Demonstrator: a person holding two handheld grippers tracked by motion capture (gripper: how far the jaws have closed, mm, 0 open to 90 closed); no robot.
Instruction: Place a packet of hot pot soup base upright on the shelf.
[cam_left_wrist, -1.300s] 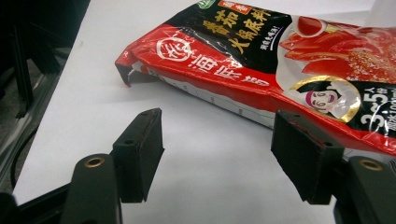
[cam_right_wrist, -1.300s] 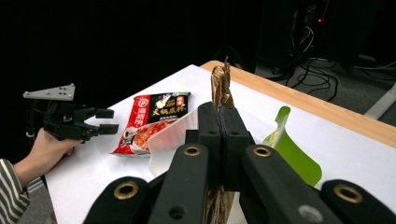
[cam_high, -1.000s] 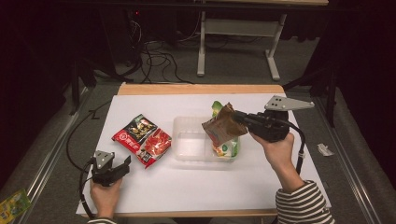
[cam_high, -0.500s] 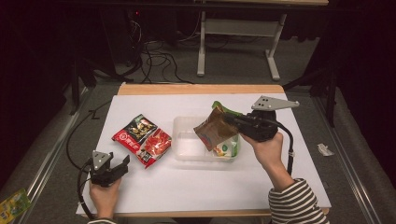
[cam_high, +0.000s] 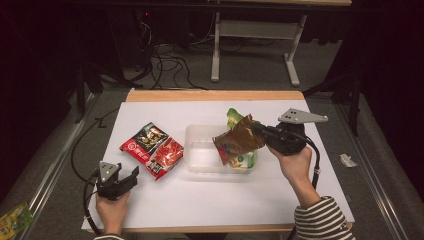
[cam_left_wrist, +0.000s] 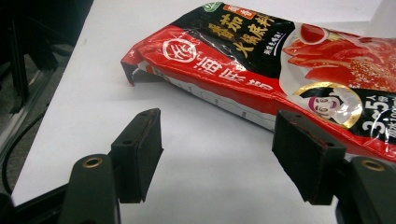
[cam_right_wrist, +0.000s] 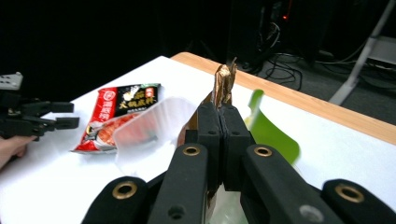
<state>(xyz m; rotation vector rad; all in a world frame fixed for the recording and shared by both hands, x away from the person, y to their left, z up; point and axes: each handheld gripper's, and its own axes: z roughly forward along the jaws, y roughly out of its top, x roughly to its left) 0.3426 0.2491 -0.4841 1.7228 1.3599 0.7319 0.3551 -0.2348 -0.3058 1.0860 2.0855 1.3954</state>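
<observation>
Our right gripper (cam_high: 257, 128), jaws clamped on the brown packet (cam_high: 239, 139), holds it over the clear tray (cam_high: 197, 145) mid-bench; next, lower and release. Left gripper (cam_high: 134, 175) idles open.

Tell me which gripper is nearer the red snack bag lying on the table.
Left. The left gripper rests just short of the red snack bag, jaws open toward it. The right gripper is beyond the clear tray, clamping a brown packet.

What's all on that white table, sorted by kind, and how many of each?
Snack packets: 3, the red and black packet, the brown packet pinched in the right gripper, and a green packet behind it.
Clear plastic tubs: 1, the clear tub.
Total: 4.
</observation>
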